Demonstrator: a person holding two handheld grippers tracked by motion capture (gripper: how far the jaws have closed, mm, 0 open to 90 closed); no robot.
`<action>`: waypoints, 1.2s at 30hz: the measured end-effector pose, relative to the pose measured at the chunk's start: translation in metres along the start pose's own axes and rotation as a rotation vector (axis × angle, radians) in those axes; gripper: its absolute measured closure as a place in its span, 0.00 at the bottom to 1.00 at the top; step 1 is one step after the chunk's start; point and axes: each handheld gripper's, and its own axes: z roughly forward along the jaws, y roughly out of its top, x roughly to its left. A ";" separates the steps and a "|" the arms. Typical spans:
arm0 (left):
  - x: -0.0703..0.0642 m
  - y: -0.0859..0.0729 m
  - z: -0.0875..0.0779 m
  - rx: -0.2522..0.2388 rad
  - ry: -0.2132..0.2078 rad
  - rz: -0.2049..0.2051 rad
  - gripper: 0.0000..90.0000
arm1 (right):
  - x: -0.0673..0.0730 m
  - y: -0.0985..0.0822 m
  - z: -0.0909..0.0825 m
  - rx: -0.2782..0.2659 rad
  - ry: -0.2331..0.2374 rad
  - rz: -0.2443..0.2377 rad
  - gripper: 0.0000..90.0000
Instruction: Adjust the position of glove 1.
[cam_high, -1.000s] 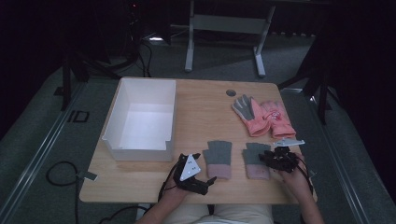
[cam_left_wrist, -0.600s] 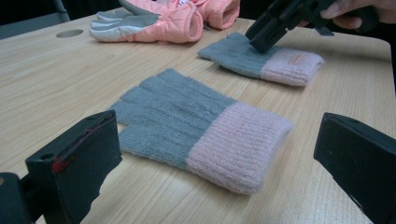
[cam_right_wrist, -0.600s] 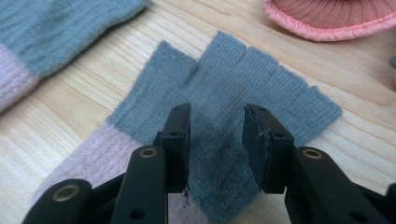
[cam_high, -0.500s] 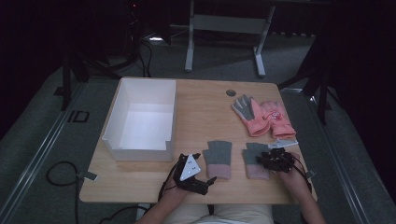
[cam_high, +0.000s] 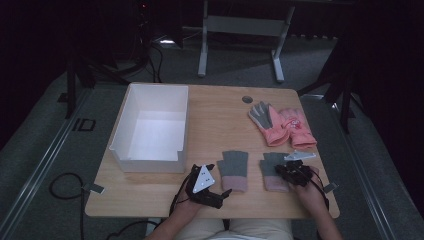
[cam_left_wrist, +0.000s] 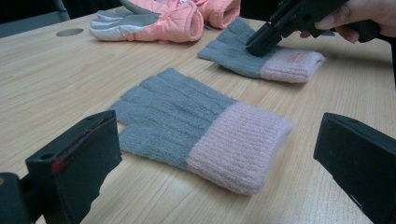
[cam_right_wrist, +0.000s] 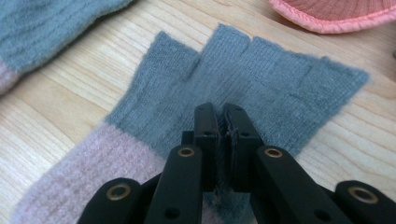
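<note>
Since a second ago, the right gripper (cam_high: 292, 172) has barely shifted over the right glove (cam_high: 274, 172), but its jaws have just been closing, and we now see them pressed together with a fold of the grey knit pinched between them. In the right gripper view the pinch sits in the palm of the right glove (cam_right_wrist: 261, 88), just above where the grey turns to the pink cuff. We judge that spot chosen so that the glove lifts as one piece rather than by a floppy finger.

This glove is fingerless, grey over the hand with a ribbed pale pink cuff, lying flat on the desk (cam_high: 220, 120) near its front right edge, cuff toward us.

Its mate, the left glove (cam_left_wrist: 196, 126), lies just beside it and apart, the same way round. The left gripper (cam_high: 212, 192) rests low on the desk in front of that glove with jaws spread wide and nothing between them, which we read as waiting for its turn.

Further back lie two pink gloves (cam_high: 285, 125), overlapping. The white box (cam_high: 152, 127) stands open at the left, well apart, probably where the gloves are bound.
</note>
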 end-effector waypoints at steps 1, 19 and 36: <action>0.000 0.000 0.000 -0.001 0.000 -0.002 0.00 | 0.000 0.000 -0.001 -0.004 -0.003 0.001 0.95; 0.001 0.000 -0.001 -0.007 0.001 -0.014 0.00 | 0.027 0.063 -0.057 -0.171 -0.028 0.033 0.95; -0.001 0.000 -0.002 -0.025 0.011 0.005 0.00 | 0.093 0.090 0.002 -0.118 0.105 0.006 0.95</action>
